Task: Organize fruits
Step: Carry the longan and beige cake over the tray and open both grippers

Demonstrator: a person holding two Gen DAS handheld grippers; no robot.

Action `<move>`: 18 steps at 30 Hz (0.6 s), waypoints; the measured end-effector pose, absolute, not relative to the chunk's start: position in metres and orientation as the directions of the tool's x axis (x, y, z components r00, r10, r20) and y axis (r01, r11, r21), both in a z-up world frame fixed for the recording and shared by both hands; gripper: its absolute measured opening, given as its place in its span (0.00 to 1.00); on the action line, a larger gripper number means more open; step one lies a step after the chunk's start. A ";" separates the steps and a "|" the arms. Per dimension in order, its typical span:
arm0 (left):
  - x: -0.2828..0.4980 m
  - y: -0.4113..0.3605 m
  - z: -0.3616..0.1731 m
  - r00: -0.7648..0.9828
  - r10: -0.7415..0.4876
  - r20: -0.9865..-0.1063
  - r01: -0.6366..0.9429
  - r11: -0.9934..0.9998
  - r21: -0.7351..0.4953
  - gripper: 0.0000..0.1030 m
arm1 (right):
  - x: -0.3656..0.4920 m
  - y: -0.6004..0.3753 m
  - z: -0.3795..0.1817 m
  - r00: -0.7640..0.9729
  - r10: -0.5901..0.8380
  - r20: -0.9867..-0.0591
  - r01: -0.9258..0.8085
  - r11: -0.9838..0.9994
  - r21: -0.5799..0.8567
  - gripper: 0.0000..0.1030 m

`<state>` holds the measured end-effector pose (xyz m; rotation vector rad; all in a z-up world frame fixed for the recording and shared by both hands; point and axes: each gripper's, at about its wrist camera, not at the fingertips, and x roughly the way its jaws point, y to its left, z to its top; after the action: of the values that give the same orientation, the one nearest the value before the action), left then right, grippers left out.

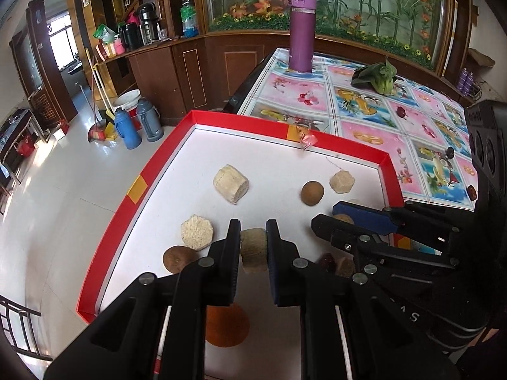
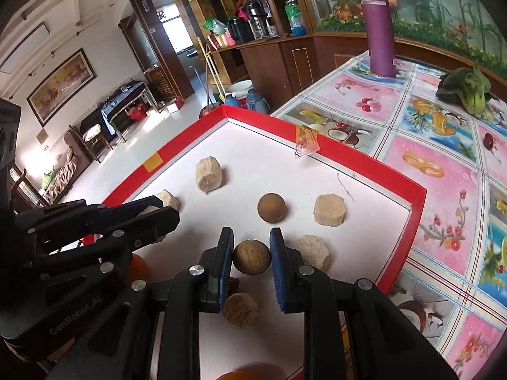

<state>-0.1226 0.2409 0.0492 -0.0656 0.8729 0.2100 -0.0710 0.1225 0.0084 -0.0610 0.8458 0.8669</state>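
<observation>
Inside the red-rimmed tray (image 1: 139,186), the left gripper (image 1: 253,247) clamps a pale chunk (image 1: 253,250), the right gripper (image 2: 252,258) a brown ball (image 2: 252,257); most pieces lie scattered, unsorted.

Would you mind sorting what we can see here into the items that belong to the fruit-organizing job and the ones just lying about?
Part of the job:
- red-rimmed tray
- pale chunk in the left gripper
- brown ball in the right gripper
- loose brown ball
- orange fruit

Just lying about:
- purple flask
- leafy greens
- floor thermoses
</observation>
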 end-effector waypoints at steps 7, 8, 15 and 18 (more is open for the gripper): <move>-0.116 0.240 0.036 0.582 0.173 -0.794 -0.219 0.974 0.052 0.17 | -0.072 0.126 0.003 0.321 0.646 -0.693 -0.699 0.655 0.286 0.21; -0.115 0.241 0.035 0.577 0.179 -0.797 -0.224 0.973 0.056 0.17 | -0.072 0.126 0.002 0.315 0.647 -0.694 -0.698 0.654 0.293 0.21; -0.115 0.247 0.026 0.532 0.196 -0.824 -0.255 0.965 0.065 0.25 | -0.071 0.123 0.002 0.288 0.662 -0.692 -0.700 0.639 0.320 0.24; -0.117 0.247 0.026 0.524 0.214 -0.825 -0.277 0.958 0.073 0.44 | -0.071 0.119 0.003 0.278 0.667 -0.691 -0.694 0.637 0.336 0.30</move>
<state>-0.1172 0.2475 0.0262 -0.0706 0.9765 0.2946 -0.0705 0.1186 0.0028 -0.0343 0.9099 0.9139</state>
